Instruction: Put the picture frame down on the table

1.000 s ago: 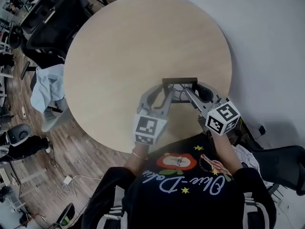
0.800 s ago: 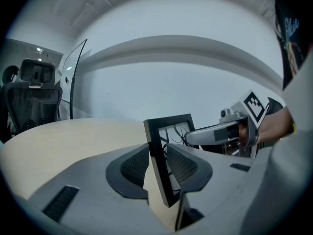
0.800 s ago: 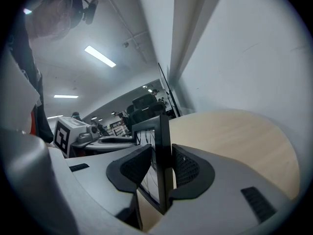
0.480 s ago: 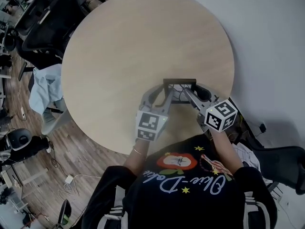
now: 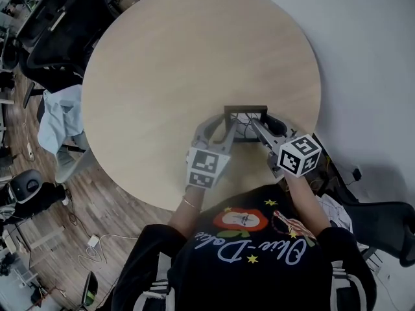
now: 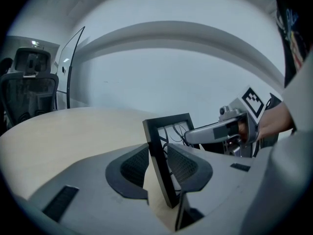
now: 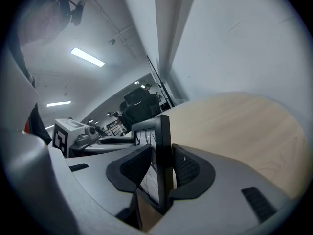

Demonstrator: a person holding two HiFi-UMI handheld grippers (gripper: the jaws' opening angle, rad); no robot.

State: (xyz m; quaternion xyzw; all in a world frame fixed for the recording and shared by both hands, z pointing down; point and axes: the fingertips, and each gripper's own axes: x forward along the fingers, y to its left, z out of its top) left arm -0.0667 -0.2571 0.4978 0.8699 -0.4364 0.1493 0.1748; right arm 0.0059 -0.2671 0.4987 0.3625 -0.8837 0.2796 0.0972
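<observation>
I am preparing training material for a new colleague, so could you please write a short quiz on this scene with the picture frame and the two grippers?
1. True or false: only the left gripper grips the picture frame, and the right gripper is empty.
2. The table top is: A round, B square, C rectangular.
3. Fill in: the picture frame is held ____, not lying flat.
Key: 1 false, each gripper is shut on one side of the frame; 2 A; 3 upright.
</observation>
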